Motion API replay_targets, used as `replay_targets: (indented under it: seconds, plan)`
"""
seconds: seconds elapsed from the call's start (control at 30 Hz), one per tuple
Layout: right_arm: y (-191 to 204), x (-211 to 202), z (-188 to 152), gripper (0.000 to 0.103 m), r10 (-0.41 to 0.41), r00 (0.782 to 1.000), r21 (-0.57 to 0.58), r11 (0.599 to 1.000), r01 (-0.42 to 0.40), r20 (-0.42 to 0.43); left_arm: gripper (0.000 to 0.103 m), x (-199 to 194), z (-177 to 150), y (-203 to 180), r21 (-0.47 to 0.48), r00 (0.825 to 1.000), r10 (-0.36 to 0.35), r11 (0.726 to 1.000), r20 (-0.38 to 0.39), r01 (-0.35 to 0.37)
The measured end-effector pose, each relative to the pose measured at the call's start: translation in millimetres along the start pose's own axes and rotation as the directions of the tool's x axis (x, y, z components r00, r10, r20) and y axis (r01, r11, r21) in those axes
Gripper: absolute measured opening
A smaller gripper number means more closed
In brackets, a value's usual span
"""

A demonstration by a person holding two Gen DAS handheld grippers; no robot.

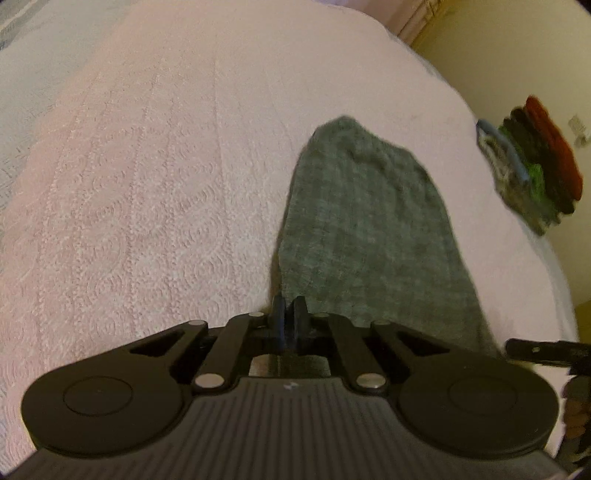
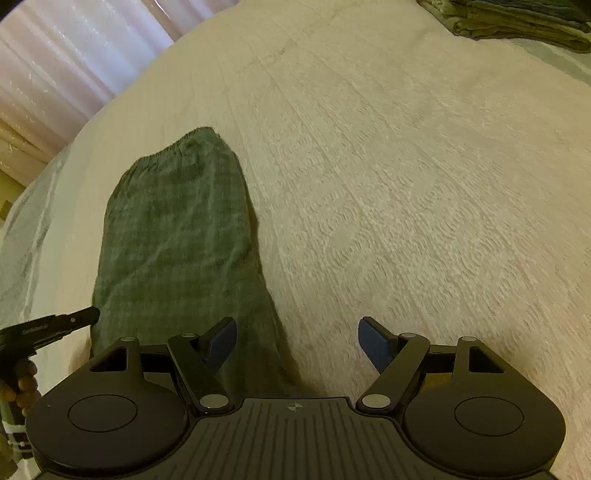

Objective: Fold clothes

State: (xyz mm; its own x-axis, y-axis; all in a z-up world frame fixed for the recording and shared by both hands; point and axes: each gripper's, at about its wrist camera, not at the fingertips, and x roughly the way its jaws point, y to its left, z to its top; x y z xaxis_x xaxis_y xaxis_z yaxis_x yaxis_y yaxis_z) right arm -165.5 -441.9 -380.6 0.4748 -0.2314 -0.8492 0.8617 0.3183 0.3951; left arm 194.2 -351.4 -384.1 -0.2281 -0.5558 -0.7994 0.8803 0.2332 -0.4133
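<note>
Green checked shorts (image 2: 177,236) lie folded lengthwise on the bedspread (image 2: 406,184), waistband at far end. Left gripper (image 1: 290,308) fingers pinched together at the shorts' near edge; can't tell if cloth is caught. Right gripper (image 2: 297,341) fingers spread wide over shorts' near corner, holding nothing. Folded pile (image 1: 532,158) near bed edge; more folded clothes (image 2: 517,22) far off.

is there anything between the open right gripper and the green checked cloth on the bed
Nothing visible does. The right hand-held gripper hangs open right at the near edge of the long green checked garment, with only bare cream textured bedspread beside it. The left hand-held gripper is shut at the garment's other near corner.
</note>
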Motion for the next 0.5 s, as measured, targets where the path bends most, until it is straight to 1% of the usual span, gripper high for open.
replay_targets:
  seconds: [0.03, 0.07, 0.13, 0.37, 0.4, 0.5]
  plan:
    - [-0.6, -2.4, -2.2, 0.076, -0.001, 1.000, 0.000, 1.000, 0.001, 0.000, 0.010, 1.0, -1.0, 1.2, -0.010, 1.000, 0.007, 1.000, -0.005, -0.007]
    - [-1.1, -4.7, -4.4, 0.076, -0.002, 1.000, 0.000, 1.000, 0.002, 0.001, 0.010, 2.0, -2.0, 2.3, -0.021, 1.000, 0.014, 1.000, -0.010, -0.015]
    - [-2.4, -9.5, -8.9, 0.076, -0.004, 1.000, 0.001, 1.000, 0.004, 0.001, 0.010, -11.3, -16.2, 2.8, -0.045, 0.999, -0.009, 0.999, -0.031, 0.007]
    - [-17.2, -25.9, -29.4, 0.076, -0.006, 0.999, 0.078, 0.997, 0.009, -0.031, 0.010, -58.1, -65.9, 4.6, -0.131, 0.991, -0.094, 0.988, -0.100, 0.080]
    - [-18.8, -27.4, -31.9, 0.076, -0.007, 0.999, 0.088, 0.996, 0.010, -0.036, 0.010, -59.9, -71.9, 3.9, -0.125, 0.990, -0.084, 0.990, -0.110, 0.070]
    - [-18.4, -30.5, -35.3, 0.076, -0.011, 0.999, 0.098, 0.995, 0.014, -0.039, 0.010, -60.7, -76.0, 6.1, -0.130, 0.992, -0.070, 0.990, -0.105, 0.056]
